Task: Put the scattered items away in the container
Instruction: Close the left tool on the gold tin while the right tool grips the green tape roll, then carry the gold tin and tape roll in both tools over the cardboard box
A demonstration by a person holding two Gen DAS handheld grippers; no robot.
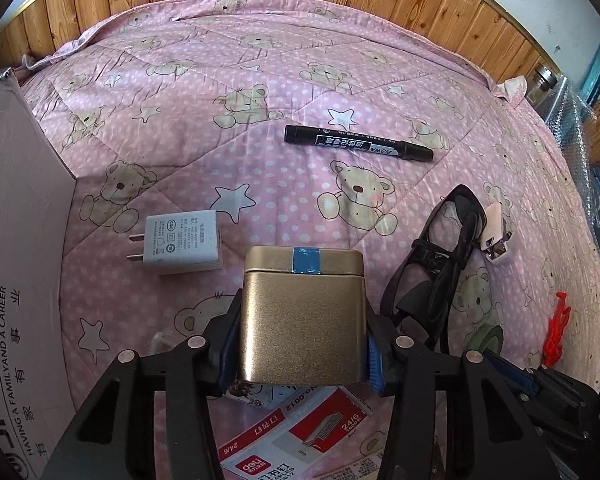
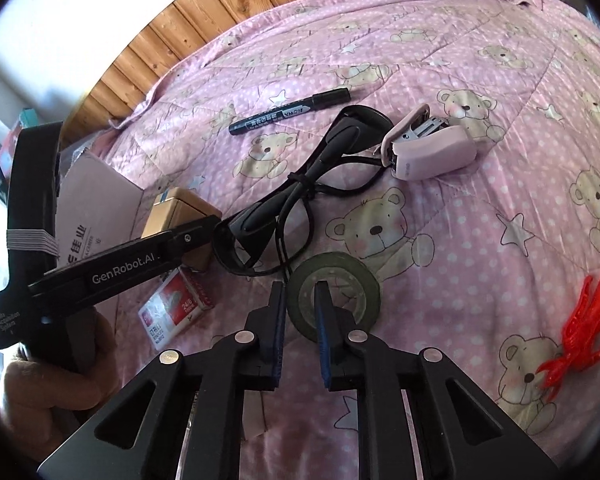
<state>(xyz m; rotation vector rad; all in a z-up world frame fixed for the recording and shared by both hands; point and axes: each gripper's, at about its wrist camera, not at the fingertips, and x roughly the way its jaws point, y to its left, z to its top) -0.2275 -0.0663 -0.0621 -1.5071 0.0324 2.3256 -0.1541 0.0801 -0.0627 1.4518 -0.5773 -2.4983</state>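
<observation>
Gold tin point(image 1: 303, 316) sits clamped between the left gripper point(image 1: 300, 344) jaws, lifted over the bed, cardboard box point(image 1: 20, 240) at nine o'clock, while the right gripper point(image 2: 300, 334) jaws straddle the green tape roll's point(image 2: 334, 300) rim, slightly apart; smooth metal might slip free.

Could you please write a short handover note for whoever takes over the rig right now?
Left gripper: jaws shut on the gold metal tin with blue tape, beside the pink cardboard box.
Right gripper: jaws narrowly open, empty, astride the dark green tape roll's near rim.
Done: nothing visibly boxed.
Left on the quilt: black marker, white charger, black cable, pink stapler, staples box, red plastic toy.
</observation>
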